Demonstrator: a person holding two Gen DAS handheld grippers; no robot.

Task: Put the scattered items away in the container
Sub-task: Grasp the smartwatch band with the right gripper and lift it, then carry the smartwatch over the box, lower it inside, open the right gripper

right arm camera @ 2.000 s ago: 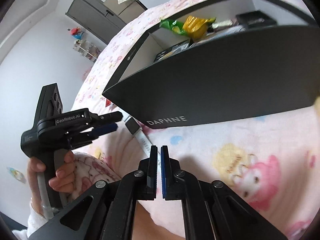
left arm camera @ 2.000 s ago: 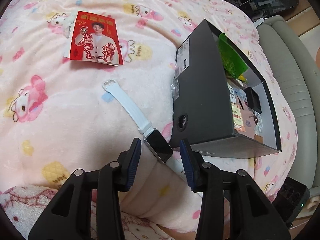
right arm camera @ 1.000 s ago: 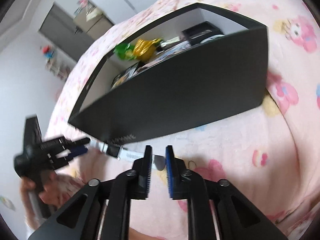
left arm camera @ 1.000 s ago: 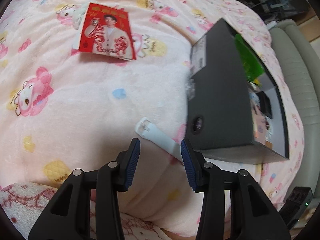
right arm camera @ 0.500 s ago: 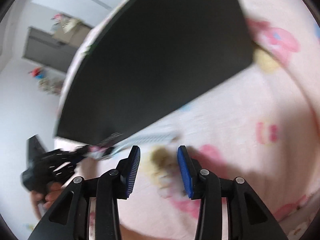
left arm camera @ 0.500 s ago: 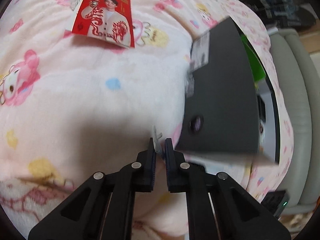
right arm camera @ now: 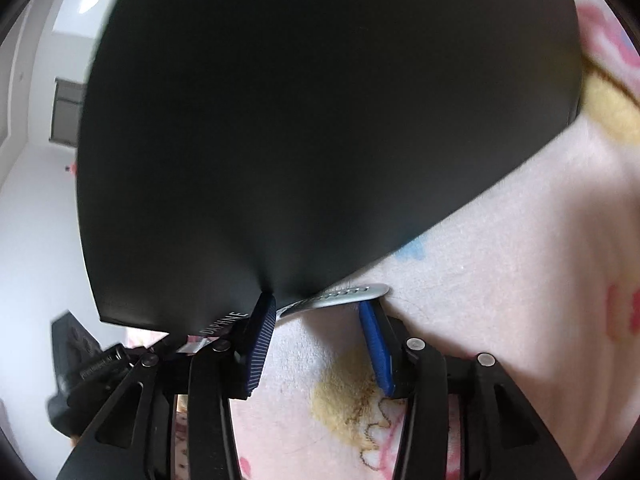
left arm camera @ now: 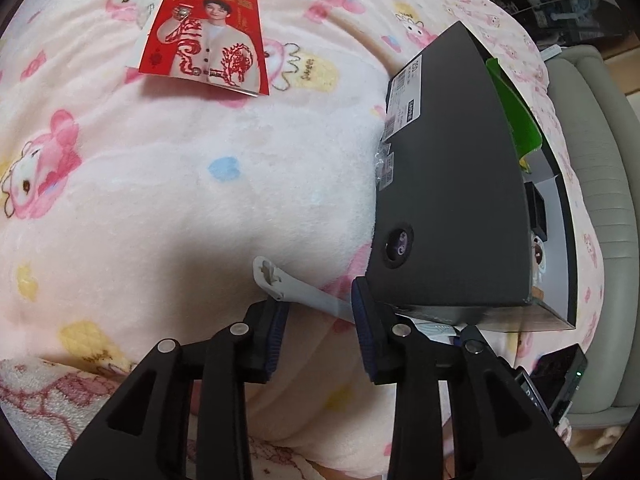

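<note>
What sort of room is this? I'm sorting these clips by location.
Probably a bedroom: the black box and a red photo card lie on a plush pink cartoon blanket, apparently a bed, with a padded grey headboard or sofa beside it.

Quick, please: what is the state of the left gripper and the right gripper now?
Left gripper: open, just reopened; white watch strap lies between its jaws, unpressed.
Right gripper: open, still widening, holding nothing; strap end near its tips.

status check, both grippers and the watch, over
Left gripper open, jaws just opened, white watch strap between them, unclamped. Right gripper open, jaws opening, at strap's other end. Black box sits over the watch's middle.
</note>
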